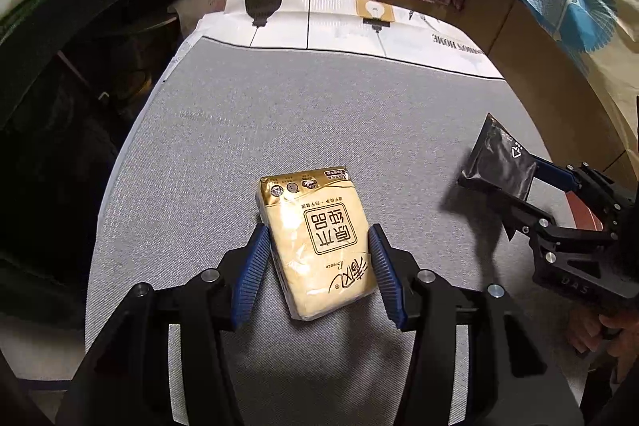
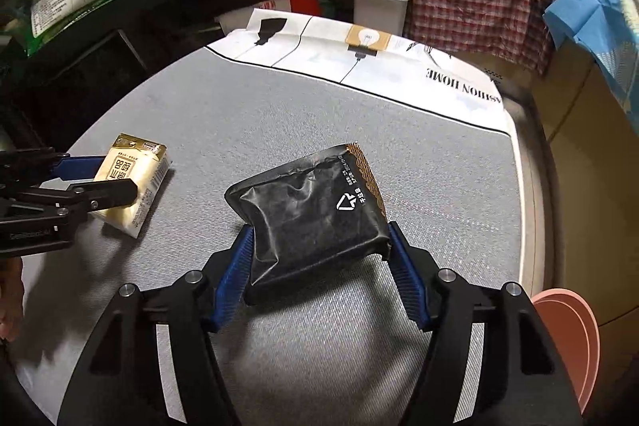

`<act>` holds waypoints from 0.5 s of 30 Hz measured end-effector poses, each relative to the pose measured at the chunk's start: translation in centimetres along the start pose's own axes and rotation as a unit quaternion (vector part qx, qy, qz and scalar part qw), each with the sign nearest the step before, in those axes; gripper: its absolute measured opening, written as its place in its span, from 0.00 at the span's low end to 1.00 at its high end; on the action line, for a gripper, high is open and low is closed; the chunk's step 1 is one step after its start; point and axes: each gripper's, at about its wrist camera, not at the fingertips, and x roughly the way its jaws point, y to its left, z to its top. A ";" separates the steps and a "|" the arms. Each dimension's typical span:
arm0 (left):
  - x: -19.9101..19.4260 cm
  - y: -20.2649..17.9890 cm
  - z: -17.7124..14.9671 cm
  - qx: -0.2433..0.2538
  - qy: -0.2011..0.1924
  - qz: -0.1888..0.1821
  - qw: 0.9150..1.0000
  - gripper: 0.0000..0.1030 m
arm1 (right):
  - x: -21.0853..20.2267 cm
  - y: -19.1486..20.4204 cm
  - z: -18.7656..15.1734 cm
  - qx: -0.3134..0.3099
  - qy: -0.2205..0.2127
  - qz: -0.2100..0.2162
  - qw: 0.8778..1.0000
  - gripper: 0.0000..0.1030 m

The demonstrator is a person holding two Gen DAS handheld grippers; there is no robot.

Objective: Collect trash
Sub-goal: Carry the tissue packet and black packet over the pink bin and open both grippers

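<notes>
Two pieces of trash are gripped, neither yet binned. A tissue pack [image 1: 317,242] is pinched between the pads of the left hand-held gripper [image 1: 319,272], resting on the grey desk [image 1: 279,114]. A black wrapper [image 2: 309,216] is clamped across its width in the right hand-held gripper [image 2: 321,272], raised off the desk. A white bin [image 2: 380,4] is seen well beyond both, past a printed paper bag [image 2: 359,54] lying flat between. Nothing else is seen blocking the way.
</notes>
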 end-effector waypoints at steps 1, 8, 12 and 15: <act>-0.2 -0.1 0.0 0.001 -0.003 0.000 1.000 0.49 | -0.3 0.0 0.0 0.000 -0.002 -0.001 1.000 0.63; -2.4 -0.5 0.0 0.005 -0.029 -0.002 1.000 0.49 | -3.4 -0.1 -0.3 0.010 -0.023 -0.012 1.000 0.63; -3.6 -0.7 -0.1 0.003 -0.040 -0.005 0.999 0.49 | -5.6 -0.4 -0.4 0.018 -0.037 -0.015 0.999 0.63; -4.5 -1.0 -0.2 0.003 -0.048 -0.009 0.999 0.49 | -7.6 -0.7 -0.4 0.026 -0.048 -0.014 0.998 0.63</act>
